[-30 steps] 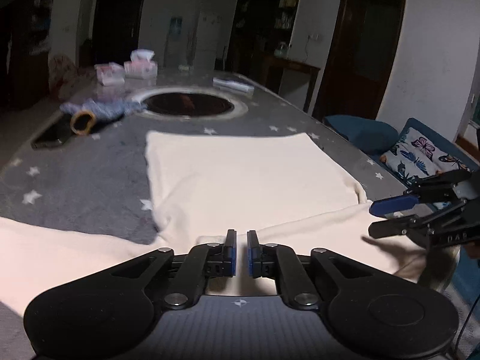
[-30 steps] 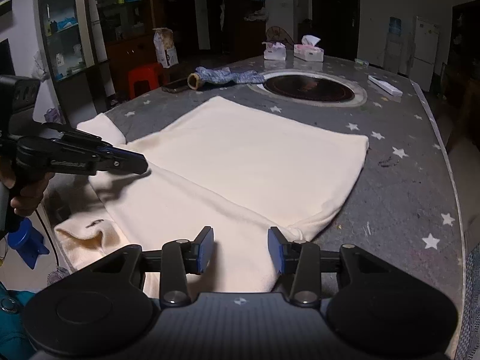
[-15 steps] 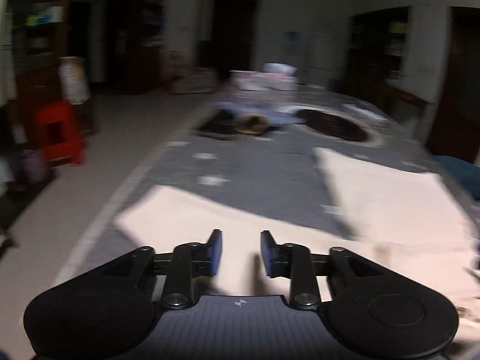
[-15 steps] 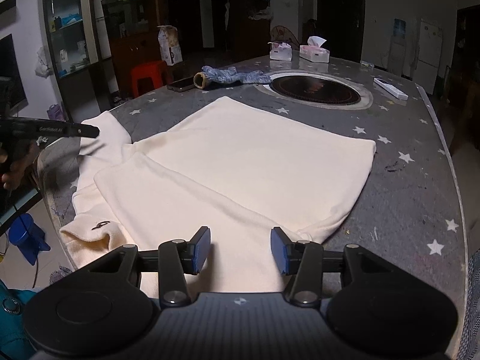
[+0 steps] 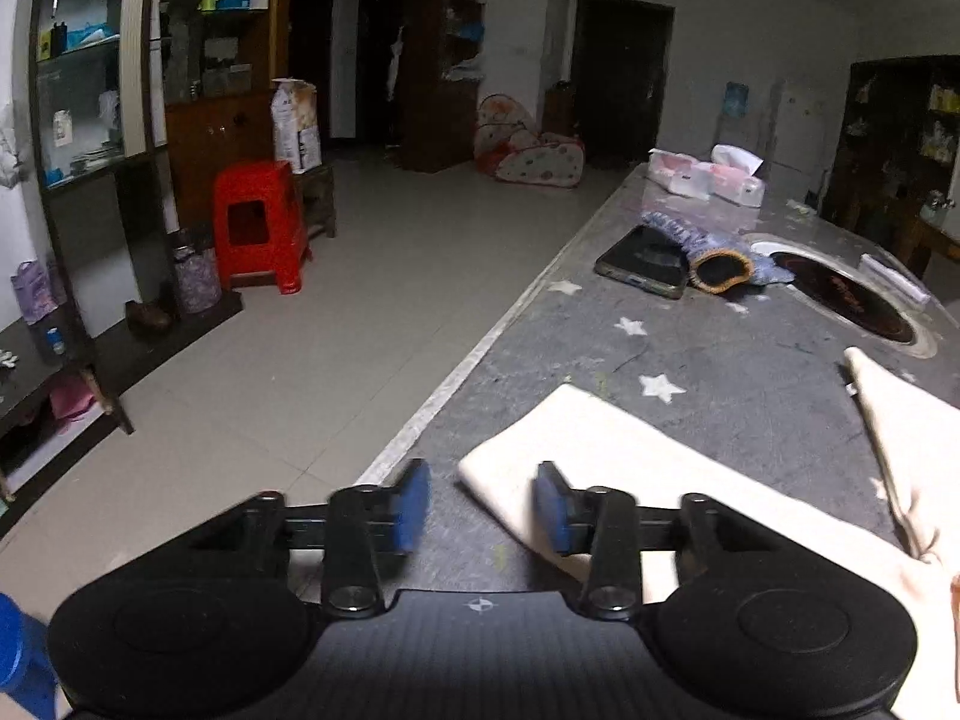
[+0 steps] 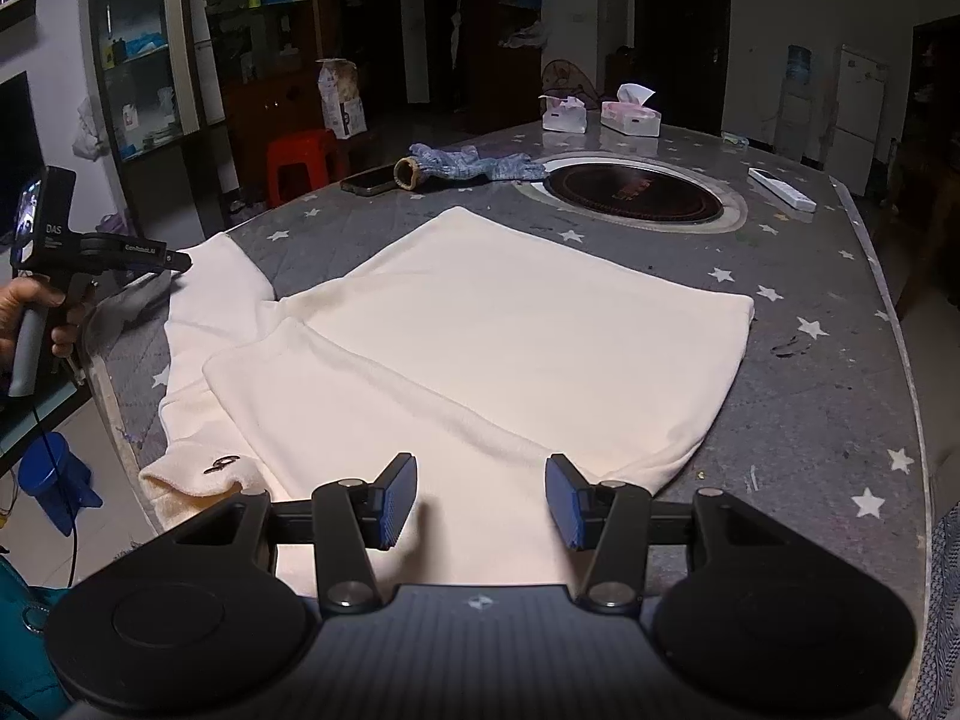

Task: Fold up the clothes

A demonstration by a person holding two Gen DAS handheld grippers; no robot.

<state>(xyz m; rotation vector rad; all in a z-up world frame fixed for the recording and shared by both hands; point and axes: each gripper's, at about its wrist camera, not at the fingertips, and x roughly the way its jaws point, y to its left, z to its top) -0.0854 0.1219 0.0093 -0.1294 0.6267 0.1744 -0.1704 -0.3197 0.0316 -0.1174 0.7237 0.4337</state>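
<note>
My left gripper (image 5: 483, 504) sits low in its frame, jaws partly apart and just narrowing, the cuff end of the cream sweater's sleeve (image 5: 600, 450) lying beneath and between the pads; I cannot tell if they touch it. My right gripper (image 6: 480, 501) is at bottom centre of its frame, jaws about half open after widening, nothing gripped, hovering over the sweater (image 6: 510, 324) spread across the middle of the star-patterned table (image 6: 828, 396). At far left of that frame, a hand (image 6: 27, 324) holds the left tool.
</note>
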